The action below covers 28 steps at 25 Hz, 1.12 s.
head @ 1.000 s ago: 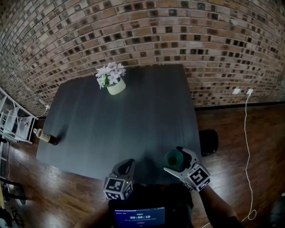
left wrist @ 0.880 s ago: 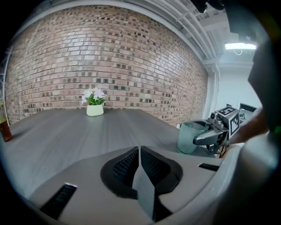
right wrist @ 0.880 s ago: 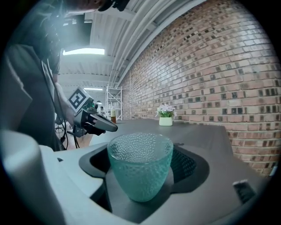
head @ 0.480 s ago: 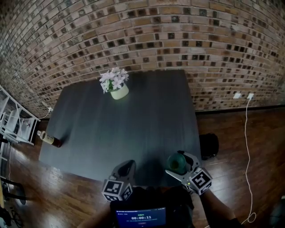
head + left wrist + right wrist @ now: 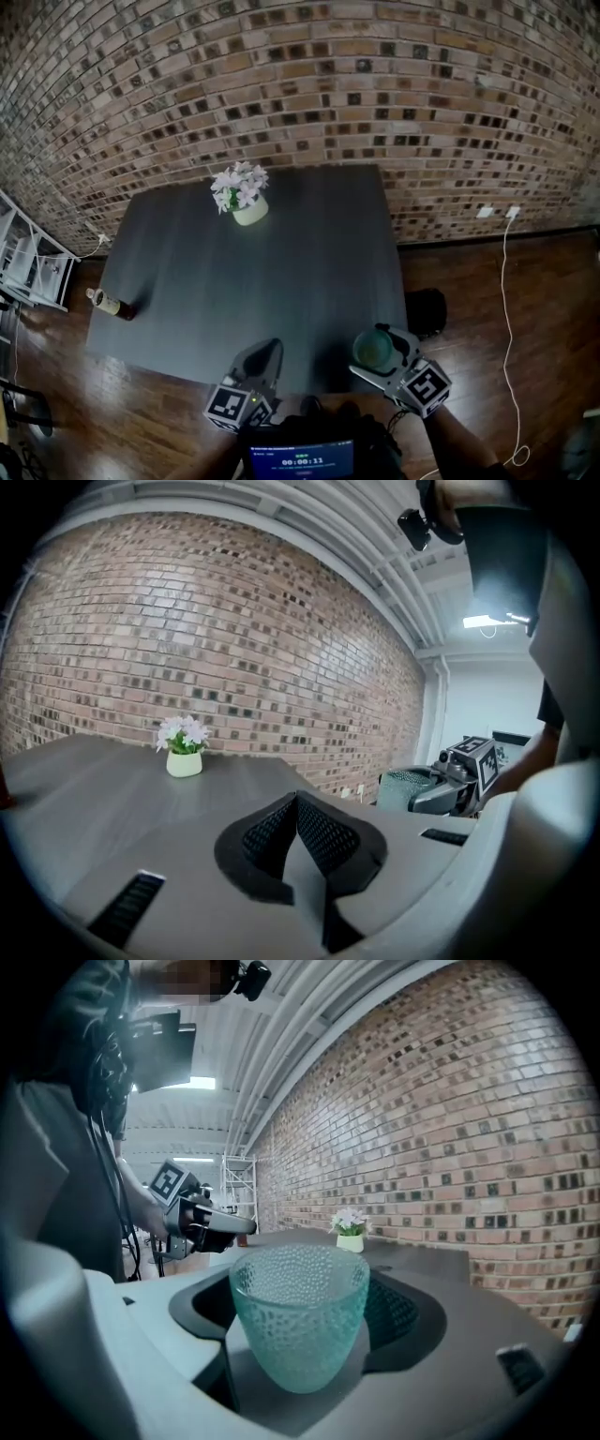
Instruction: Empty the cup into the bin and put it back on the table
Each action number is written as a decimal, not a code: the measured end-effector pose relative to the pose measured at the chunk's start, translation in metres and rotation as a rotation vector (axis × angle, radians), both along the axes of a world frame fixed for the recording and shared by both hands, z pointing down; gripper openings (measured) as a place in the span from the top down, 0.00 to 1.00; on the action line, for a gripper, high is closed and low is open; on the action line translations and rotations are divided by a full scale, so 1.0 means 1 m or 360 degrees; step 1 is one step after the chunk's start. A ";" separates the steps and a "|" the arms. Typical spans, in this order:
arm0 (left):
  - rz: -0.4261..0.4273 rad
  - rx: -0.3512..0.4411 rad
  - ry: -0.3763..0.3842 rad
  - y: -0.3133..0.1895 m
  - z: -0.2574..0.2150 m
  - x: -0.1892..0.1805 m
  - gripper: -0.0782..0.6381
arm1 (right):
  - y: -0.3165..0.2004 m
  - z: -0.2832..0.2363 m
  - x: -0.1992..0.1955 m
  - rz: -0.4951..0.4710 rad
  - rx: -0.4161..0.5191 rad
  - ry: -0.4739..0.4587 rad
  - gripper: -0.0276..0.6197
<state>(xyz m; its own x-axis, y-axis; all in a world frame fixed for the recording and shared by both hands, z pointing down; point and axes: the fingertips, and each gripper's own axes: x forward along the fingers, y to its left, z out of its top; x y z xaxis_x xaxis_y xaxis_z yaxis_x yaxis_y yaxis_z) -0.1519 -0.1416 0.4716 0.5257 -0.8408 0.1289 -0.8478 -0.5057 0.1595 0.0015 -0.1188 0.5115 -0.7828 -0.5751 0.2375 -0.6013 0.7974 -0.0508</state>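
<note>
Left gripper (image 5: 265, 350) and right gripper (image 5: 374, 348) higher than before; teal cup (image 5: 296, 1318) upright, clamped in just-tightened right jaws; left jaws together

Teal dimpled cup (image 5: 298, 1316), upright, gripped by right tongs (image 5: 377, 352), dark bin (image 5: 427, 309) on floor (image 5: 469, 309).

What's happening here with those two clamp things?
A person holds a gripper in each hand. The right gripper, jaws just tightened, holds a green glass cup upright at the near right corner of the table. The left gripper is shut and empty. The black bin stands on the floor beside the table; the cup isn't tipped yet.
</note>
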 end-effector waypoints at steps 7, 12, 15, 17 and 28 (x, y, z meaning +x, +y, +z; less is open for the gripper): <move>-0.0005 0.0088 0.0044 0.005 -0.029 -0.006 0.89 | 0.009 -0.028 0.003 0.0010 0.0045 0.0006 0.35; -0.0010 0.0119 0.0083 0.009 -0.037 -0.011 0.89 | 0.011 -0.045 0.006 0.0043 0.0072 -0.0039 0.35; 0.0009 0.0138 0.0097 0.010 -0.042 -0.008 0.89 | 0.010 -0.054 0.010 0.0058 0.0104 -0.0057 0.35; 0.0020 0.0140 0.0105 0.011 -0.044 -0.006 0.89 | 0.009 -0.058 0.013 0.0070 0.0119 -0.0040 0.35; 0.0054 0.0100 0.0142 -0.015 -0.057 0.009 0.89 | -0.005 -0.069 0.060 0.0333 0.0080 0.0102 0.35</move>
